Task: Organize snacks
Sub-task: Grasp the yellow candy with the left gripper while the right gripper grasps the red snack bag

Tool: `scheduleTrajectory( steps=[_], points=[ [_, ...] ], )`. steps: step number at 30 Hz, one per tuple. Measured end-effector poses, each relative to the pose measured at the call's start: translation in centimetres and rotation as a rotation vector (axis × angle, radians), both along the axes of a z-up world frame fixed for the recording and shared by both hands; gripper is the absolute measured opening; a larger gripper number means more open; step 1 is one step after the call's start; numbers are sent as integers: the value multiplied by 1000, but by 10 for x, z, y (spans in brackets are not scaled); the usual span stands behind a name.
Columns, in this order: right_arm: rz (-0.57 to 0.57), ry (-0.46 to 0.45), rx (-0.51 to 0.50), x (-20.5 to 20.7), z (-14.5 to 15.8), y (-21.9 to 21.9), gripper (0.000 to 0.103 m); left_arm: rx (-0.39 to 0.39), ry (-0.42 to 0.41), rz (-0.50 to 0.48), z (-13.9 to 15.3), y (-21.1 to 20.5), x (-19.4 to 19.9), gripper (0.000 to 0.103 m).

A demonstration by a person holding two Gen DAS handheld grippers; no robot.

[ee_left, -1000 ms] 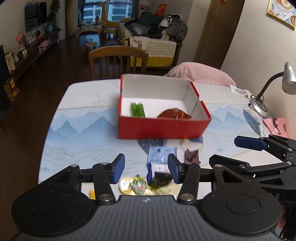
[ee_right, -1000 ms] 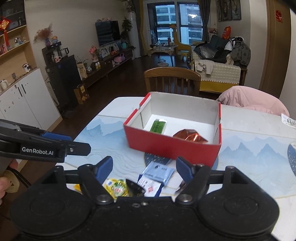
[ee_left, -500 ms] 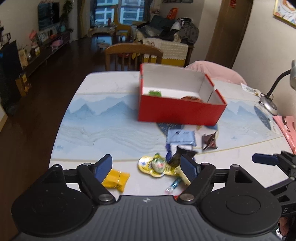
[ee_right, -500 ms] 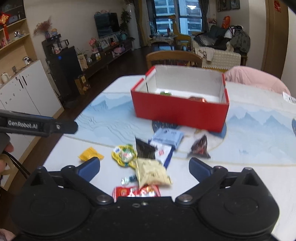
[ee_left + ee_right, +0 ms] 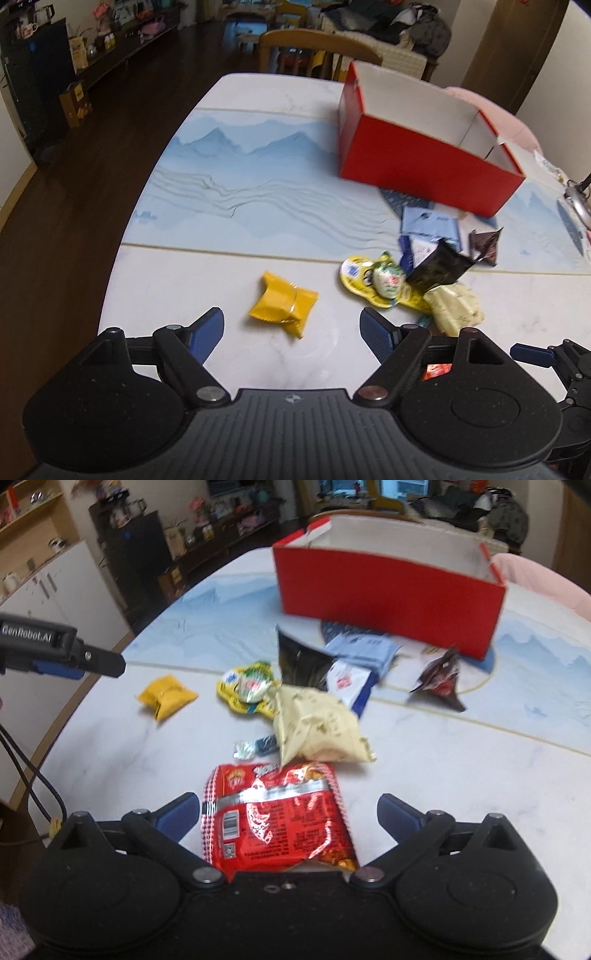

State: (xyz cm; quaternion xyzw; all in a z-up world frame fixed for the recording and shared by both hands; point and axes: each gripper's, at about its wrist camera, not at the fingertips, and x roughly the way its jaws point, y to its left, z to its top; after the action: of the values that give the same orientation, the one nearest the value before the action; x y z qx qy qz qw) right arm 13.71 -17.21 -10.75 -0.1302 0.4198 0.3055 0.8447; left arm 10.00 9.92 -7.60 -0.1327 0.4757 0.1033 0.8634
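Note:
A red open box (image 5: 424,158) (image 5: 388,587) stands at the far side of the table. Loose snacks lie in front of it. My left gripper (image 5: 291,326) is open, its fingers either side of a yellow packet (image 5: 283,303) (image 5: 166,697) just ahead. My right gripper (image 5: 288,812) is open around a red snack bag (image 5: 277,816) lying flat between its fingers. A cream bag (image 5: 317,723) (image 5: 454,304), a black packet (image 5: 299,661) (image 5: 439,266) and a yellow-green sweet (image 5: 251,686) (image 5: 384,282) lie beyond.
A blue pouch (image 5: 360,651) (image 5: 430,225) and a dark triangular packet (image 5: 441,681) (image 5: 485,245) lie near the box. A wooden chair (image 5: 317,48) stands behind the table. The table's left edge (image 5: 122,240) drops to a dark floor. The left gripper shows at the right wrist view's left (image 5: 59,650).
Both grippers have pulled back from the box and dropped low toward the table's near edge. Both opened wider. The yellow packet and the red bag have come between their fingers.

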Motion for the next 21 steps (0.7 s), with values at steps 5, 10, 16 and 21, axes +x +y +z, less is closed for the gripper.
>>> scheduleTrajectory(
  steps=[5, 10, 16, 21],
  points=[
    [62, 8, -72, 2, -21, 11, 103, 13, 21, 5, -10, 4, 6, 81],
    [86, 13, -120, 5, -30, 16, 103, 19, 52, -5, -24, 6, 20, 81],
    [159, 1, -186, 4, -37, 26, 103, 43, 130, -86, -51, 0, 44, 81],
    [175, 18, -194, 9, -38, 30, 103, 71, 157, -113, -63, 2, 57, 81]
  ],
)
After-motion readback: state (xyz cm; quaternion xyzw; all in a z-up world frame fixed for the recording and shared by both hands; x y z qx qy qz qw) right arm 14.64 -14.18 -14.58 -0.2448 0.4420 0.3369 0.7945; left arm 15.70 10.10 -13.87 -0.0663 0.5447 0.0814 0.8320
